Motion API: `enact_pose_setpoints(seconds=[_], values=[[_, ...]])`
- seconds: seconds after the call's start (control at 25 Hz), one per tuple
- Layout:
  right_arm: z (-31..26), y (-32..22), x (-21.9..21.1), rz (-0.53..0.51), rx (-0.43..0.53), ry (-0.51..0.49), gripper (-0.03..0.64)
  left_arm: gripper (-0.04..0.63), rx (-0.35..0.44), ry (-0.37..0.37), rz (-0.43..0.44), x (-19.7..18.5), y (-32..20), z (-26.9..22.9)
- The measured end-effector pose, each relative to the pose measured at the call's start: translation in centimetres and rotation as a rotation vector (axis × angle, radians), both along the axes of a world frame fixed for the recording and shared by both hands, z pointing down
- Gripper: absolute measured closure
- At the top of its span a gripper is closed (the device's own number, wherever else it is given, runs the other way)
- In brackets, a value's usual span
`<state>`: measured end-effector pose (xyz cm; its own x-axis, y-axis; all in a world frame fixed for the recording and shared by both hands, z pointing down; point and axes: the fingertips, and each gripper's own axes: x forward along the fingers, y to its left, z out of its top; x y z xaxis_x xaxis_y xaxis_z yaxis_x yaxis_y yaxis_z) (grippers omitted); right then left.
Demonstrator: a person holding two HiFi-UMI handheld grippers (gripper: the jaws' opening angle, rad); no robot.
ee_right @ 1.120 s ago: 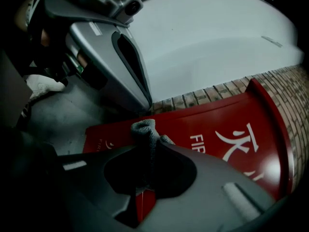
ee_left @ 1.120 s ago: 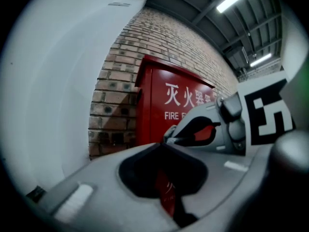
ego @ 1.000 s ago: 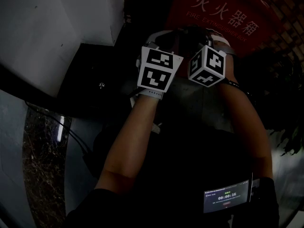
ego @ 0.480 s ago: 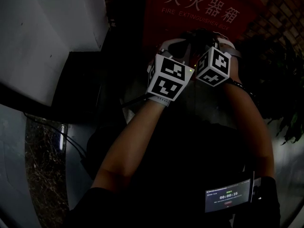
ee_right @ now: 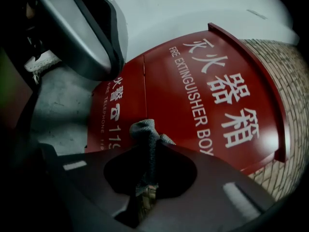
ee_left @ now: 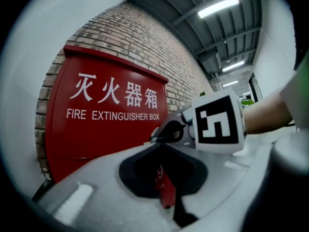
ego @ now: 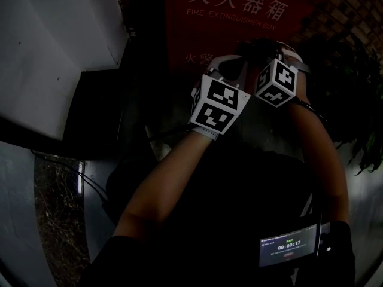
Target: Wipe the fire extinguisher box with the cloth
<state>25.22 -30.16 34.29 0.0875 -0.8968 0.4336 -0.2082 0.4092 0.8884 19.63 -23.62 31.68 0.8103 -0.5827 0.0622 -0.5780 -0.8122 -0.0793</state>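
the right gripper (ee_right: 147,151) is pinching a grey cloth (ee_right: 144,129), and the bunched tip is poking out in front of the red fire extinguisher box (ee_right: 193,100), not clearly touching it. the left gripper (ee_left: 158,146) is holding nothing, its jaws seemingly pressed together, though that gap is dim. so little cloth is showing that the hard jaws are risking a scrape on the paint, or the cloth slipping free under pressure.
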Motion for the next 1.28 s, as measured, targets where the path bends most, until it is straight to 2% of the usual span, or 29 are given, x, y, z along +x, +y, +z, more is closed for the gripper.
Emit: enact_pose_setpoints(seconds=[0.28, 0.68, 0.8, 0.92, 1.12, 1.28], values=[[0.1, 0.8, 3.7, 0.059, -0.009, 0.008, 0.588, 0.592, 0.01, -0.01, 0.046, 1.5, 1.3, 0.1], [0.9, 1.6, 6.9, 0.127, -0.042, 0.038, 0.588, 0.592, 0.023, -0.021, 0.027, 1.0, 0.9, 0.0], [0.7, 2.2, 4.9, 0.093, -0.045, 0.063, 0.588, 0.592, 0.023, -0.026, -0.001, 0.0, 0.2, 0.1], [-0.3, 2.6, 1.0, 0.025, -0.029, 0.064, 0.588, 0.592, 0.014, -0.013, -0.045, -2.0, -1.1, 0.0], [-2.2, 2.2, -7.3, -0.111, 0.029, 0.037, 0.588, 0.592, -0.018, 0.044, -0.147, -7.1, -3.8, -0.8], [-2.2, 1.0, -12.6, -0.184, 0.031, -0.017, 0.588, 0.592, -0.059, 0.098, -0.214, -11.5, -5.4, -1.4]])
